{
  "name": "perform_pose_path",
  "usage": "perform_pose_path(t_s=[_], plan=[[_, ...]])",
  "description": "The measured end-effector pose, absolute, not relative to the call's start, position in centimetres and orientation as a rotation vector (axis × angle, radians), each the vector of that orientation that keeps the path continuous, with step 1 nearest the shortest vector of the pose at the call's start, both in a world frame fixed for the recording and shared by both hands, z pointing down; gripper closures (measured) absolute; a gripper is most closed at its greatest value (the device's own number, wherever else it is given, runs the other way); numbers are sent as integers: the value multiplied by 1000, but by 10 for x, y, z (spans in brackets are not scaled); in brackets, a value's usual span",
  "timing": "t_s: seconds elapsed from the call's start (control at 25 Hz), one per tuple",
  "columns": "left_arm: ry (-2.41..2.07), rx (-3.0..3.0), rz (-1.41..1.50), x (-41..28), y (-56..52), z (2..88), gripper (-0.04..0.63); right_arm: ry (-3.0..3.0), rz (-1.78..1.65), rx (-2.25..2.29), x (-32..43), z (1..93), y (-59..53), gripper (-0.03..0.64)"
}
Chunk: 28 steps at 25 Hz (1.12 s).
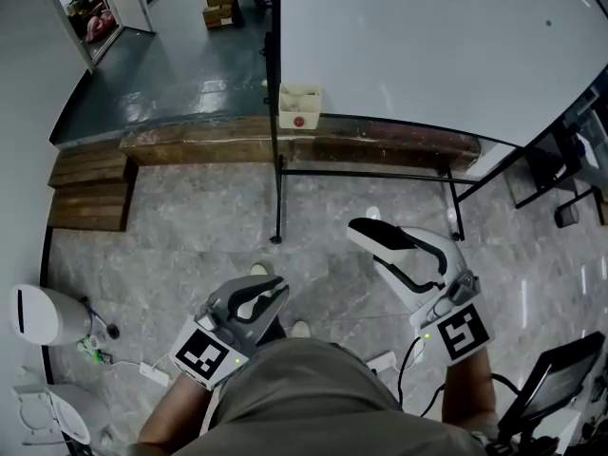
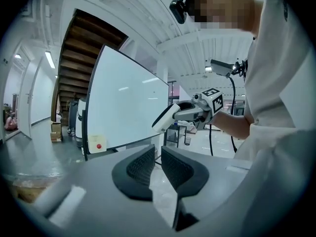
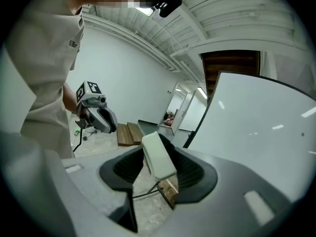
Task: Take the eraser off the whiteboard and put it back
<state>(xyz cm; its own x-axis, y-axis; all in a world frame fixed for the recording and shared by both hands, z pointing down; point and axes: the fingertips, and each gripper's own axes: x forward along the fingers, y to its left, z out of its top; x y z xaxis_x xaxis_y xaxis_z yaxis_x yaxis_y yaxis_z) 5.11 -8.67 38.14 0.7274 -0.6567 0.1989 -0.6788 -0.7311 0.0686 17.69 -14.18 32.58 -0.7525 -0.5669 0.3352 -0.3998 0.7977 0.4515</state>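
Observation:
The eraser [image 3: 157,158], a white block with a dark underside, sits clamped between the pads of my right gripper [image 3: 158,174]. In the head view that right gripper [image 1: 391,247] hovers over the floor in front of the whiteboard [image 1: 427,46], with the eraser [image 1: 366,230] sticking out toward it. The left gripper view shows the same eraser [image 2: 164,118] apart from the whiteboard [image 2: 126,112]. My left gripper [image 1: 271,293] hangs lower and to the left, jaws together with nothing in them [image 2: 158,164]. A cream box with a red dot [image 1: 299,107] hangs at the board's lower left corner.
The whiteboard stands on a black metal frame [image 1: 276,193] at a raised wooden ledge [image 1: 218,145]. Wooden steps [image 1: 90,188] lie to the left, a white round device [image 1: 38,313] and cables at lower left. Black stands [image 1: 560,378] are on the right, and cardboard boxes [image 1: 218,3] far back.

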Motion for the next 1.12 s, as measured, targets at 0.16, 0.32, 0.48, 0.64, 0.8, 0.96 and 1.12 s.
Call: perform_pose_path(t_s=[0.16, 0.32, 0.48, 0.64, 0.8, 0.96, 1.12], plan=[[-1084, 2802, 274, 56, -83, 381, 558, -2526, -501, 712, 180, 323, -133, 425], [-1081, 2802, 254, 56, -80, 380, 558, -2528, -491, 717, 180, 325, -131, 425], [-1085, 2799, 235, 52, -79, 377, 554, -2531, -501, 706, 176, 323, -132, 425], [-1091, 2799, 227, 47, -82, 378, 548, -2529, -489, 712, 172, 325, -139, 425], [-1072, 2796, 221, 39, -87, 384, 548, -2548, -375, 756, 169, 334, -154, 425], [-1061, 2795, 219, 29, -103, 387, 548, -2549, -334, 758, 159, 341, -183, 425], [-1056, 2811, 206, 14, -133, 387, 548, -2526, -325, 755, 143, 348, -227, 425]])
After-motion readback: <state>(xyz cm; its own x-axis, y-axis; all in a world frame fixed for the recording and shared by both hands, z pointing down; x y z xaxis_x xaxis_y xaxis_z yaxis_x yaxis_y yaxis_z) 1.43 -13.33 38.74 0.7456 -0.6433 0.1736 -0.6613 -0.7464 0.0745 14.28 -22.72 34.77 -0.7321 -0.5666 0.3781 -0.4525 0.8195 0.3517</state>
